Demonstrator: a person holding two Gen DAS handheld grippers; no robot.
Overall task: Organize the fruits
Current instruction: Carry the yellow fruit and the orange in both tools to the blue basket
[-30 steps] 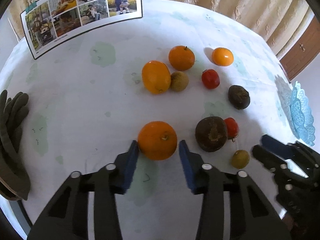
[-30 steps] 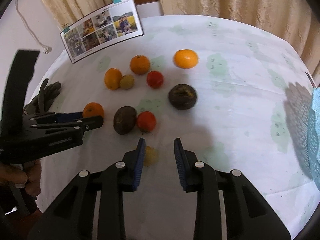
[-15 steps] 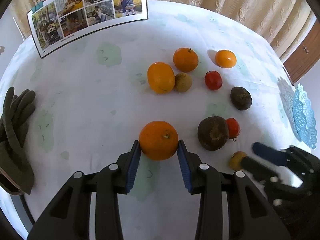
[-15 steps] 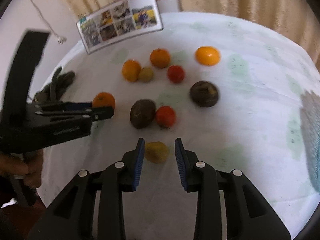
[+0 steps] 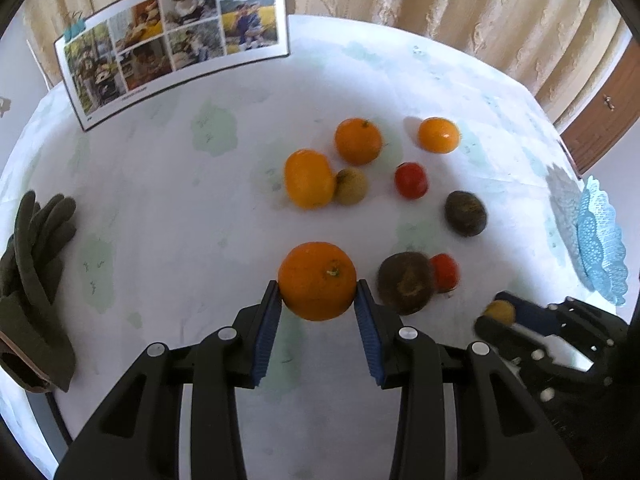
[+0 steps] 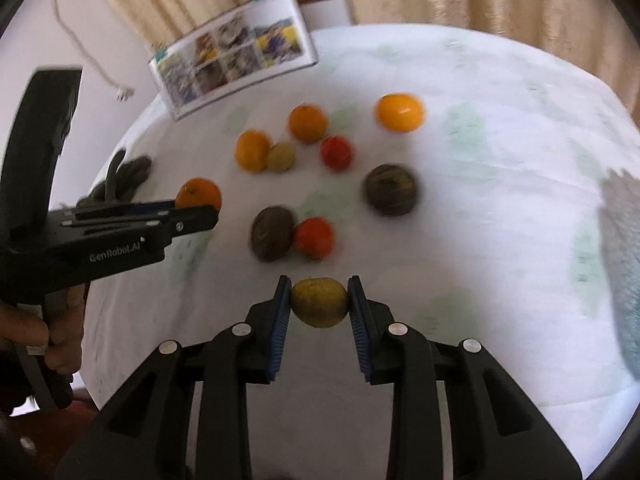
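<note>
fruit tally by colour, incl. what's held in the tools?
Orange: 4, one held in the left tool
Red: 2
Dark brown: 2
Yellow-green: 2, one held in the right tool
Total: 10

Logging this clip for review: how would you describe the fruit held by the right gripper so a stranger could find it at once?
Start at the white round table and come to its near edge, in front of the dark brown fruit touching a red tomato. There the right gripper is shut on a small yellow-green round fruit. It is duller and smaller than the oranges, and the only fruit between blue pads there.
</note>
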